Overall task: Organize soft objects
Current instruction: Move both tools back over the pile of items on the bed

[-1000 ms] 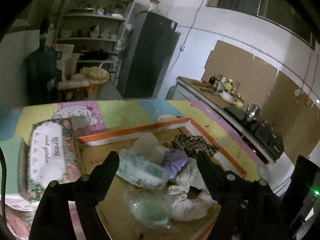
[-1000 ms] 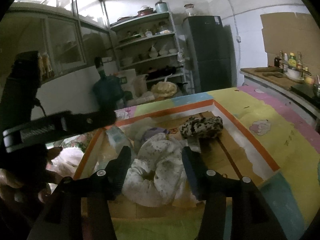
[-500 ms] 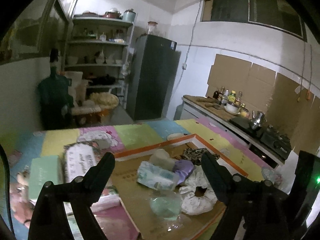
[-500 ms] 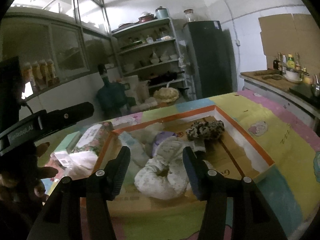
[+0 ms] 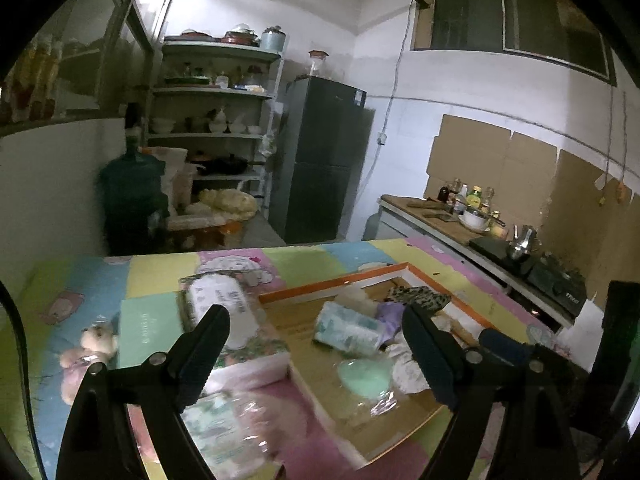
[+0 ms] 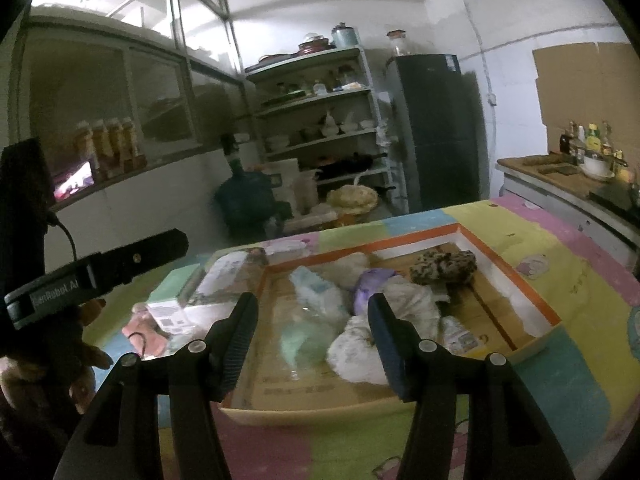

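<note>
Starting at the left of the left wrist view, a small teddy bear (image 5: 86, 354) lies alone on the patchwork play mat (image 5: 160, 276), with bare mat between it and the mat's left edge. Next to the right, a floral tissue pack (image 5: 228, 320) lies just beside the left wall of the shallow cardboard tray (image 5: 332, 286), whose rim is orange-edged. A crinkly plastic-wrapped pack (image 5: 224, 428) lies on the mat in front of the tissue pack, near the tray's front corner.

Inside the tray, soft things crowd the middle and back: a pale blue wrapped pack (image 5: 348, 328), a mint-green pouch (image 5: 364, 376), a purple piece (image 5: 390, 314), a white speckled ring-shaped pillow (image 6: 384, 320) and a leopard-print roll (image 6: 444, 266) near the far right corner. The tray's front left floor is bare cardboard.

The left gripper (image 5: 316, 334) hangs above the tray's left wall, jaws spread wide with nothing between them. The right gripper (image 6: 312, 322) hovers over the tray's front part; its jaws, just opening further, stand apart and touch nothing.

Right of the tray, a broad strip of mat runs free to the table edge.
</note>
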